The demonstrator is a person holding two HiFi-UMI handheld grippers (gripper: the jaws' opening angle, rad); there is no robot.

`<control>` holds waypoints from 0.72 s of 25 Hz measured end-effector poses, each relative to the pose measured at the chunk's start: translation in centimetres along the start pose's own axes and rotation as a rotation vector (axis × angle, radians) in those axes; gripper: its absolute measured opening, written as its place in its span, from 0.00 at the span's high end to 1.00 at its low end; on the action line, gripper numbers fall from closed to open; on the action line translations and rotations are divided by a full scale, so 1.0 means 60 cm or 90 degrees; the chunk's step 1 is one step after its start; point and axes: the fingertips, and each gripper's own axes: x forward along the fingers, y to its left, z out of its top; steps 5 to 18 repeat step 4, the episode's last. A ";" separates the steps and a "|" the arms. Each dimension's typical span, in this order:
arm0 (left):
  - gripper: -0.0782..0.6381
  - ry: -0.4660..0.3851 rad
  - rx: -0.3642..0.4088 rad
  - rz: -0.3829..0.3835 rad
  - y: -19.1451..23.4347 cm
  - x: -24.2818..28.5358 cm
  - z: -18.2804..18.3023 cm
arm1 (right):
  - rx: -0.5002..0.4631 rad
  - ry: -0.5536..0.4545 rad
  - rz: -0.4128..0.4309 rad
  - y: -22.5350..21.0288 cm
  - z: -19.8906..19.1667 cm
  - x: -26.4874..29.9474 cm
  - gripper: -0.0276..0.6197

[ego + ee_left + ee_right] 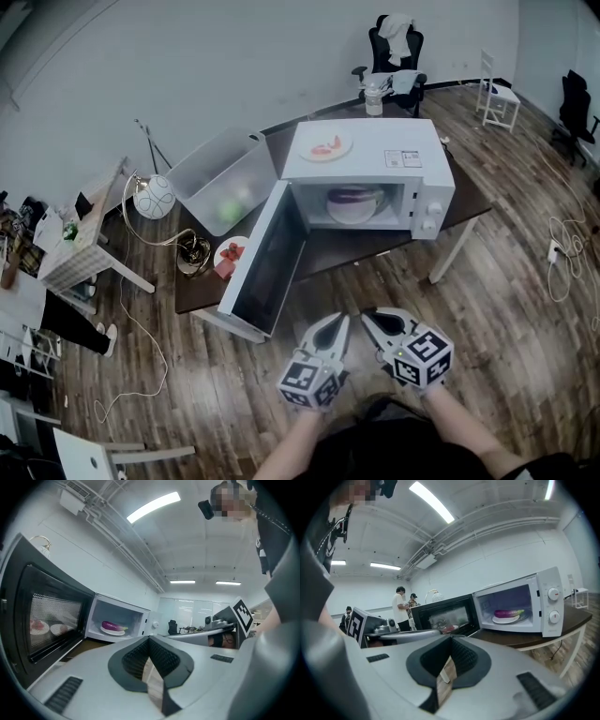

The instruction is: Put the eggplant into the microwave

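Observation:
A white microwave (375, 155) stands on a dark table (202, 286) with its door (267, 262) swung open to the left. Inside, a purple eggplant (354, 195) lies on a white plate (358, 212); it also shows in the left gripper view as the eggplant (112, 626) and in the right gripper view as the eggplant (509, 613). My left gripper (339, 322) and right gripper (369, 318) hang side by side over the wood floor, well short of the microwave. Both are shut and hold nothing, with jaws meeting at the left tip (149, 639) and the right tip (451, 639).
A clear plastic bin (220, 178) stands left of the microwave. A plate of pink food (325, 146) rests on the microwave's top. A small plate with red pieces (228, 255) and a lamp (155, 197) sit at the table's left. Two people (399, 604) stand far off.

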 end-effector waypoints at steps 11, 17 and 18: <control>0.89 0.001 -0.017 0.002 -0.010 -0.031 -0.012 | 0.009 0.001 -0.007 0.017 -0.013 -0.012 0.96; 0.89 0.001 -0.017 0.002 -0.010 -0.031 -0.012 | 0.009 0.001 -0.007 0.017 -0.013 -0.012 0.96; 0.89 0.001 -0.017 0.002 -0.010 -0.031 -0.012 | 0.009 0.001 -0.007 0.017 -0.013 -0.012 0.96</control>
